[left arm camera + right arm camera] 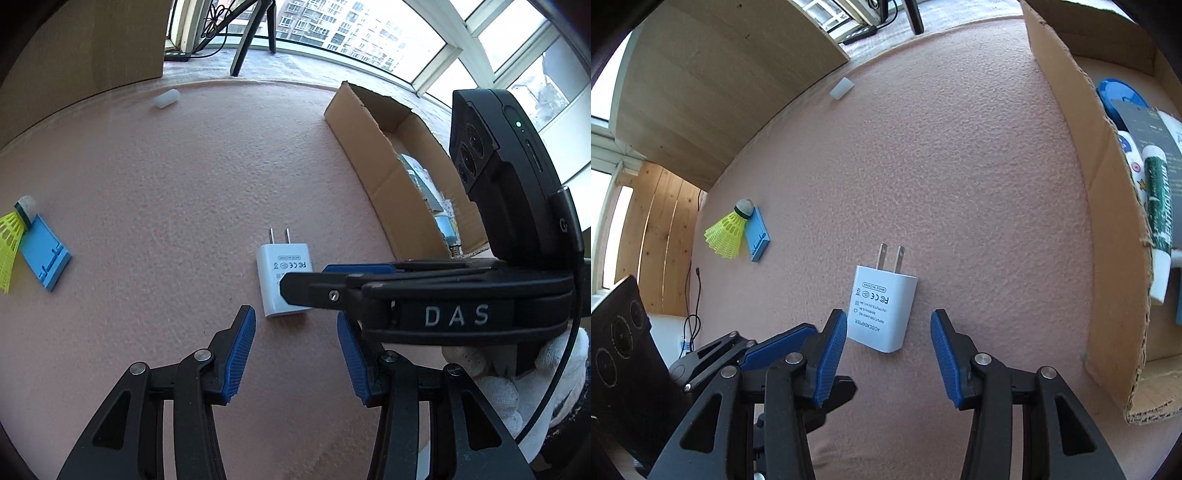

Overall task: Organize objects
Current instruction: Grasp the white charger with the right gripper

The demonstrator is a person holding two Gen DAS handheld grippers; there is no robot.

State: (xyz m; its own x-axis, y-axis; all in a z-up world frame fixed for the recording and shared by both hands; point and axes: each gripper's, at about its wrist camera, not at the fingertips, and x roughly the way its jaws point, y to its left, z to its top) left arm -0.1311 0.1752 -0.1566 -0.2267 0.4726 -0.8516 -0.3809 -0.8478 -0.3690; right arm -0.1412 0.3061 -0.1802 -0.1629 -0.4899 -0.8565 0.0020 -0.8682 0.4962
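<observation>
Right hand-held gripper (888, 356) hovers spread just short of the white charger (882, 308), lying flat on the tabletop (960, 184). Left hand-held gripper (295, 354) likewise spread. Charger probably light, rigid, smooth; grip its long sides, clear of prongs.

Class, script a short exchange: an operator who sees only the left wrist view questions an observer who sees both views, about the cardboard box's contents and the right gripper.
Operator: What lies in the cardboard box?
Observer: A green-and-white tube lies inside, along the wall facing the mat.
Operator: Is the right gripper open?
Observer: Yes, its jaws are open and hold nothing; the white charger lies flat on the mat at their tips, prongs pointing away.
</observation>
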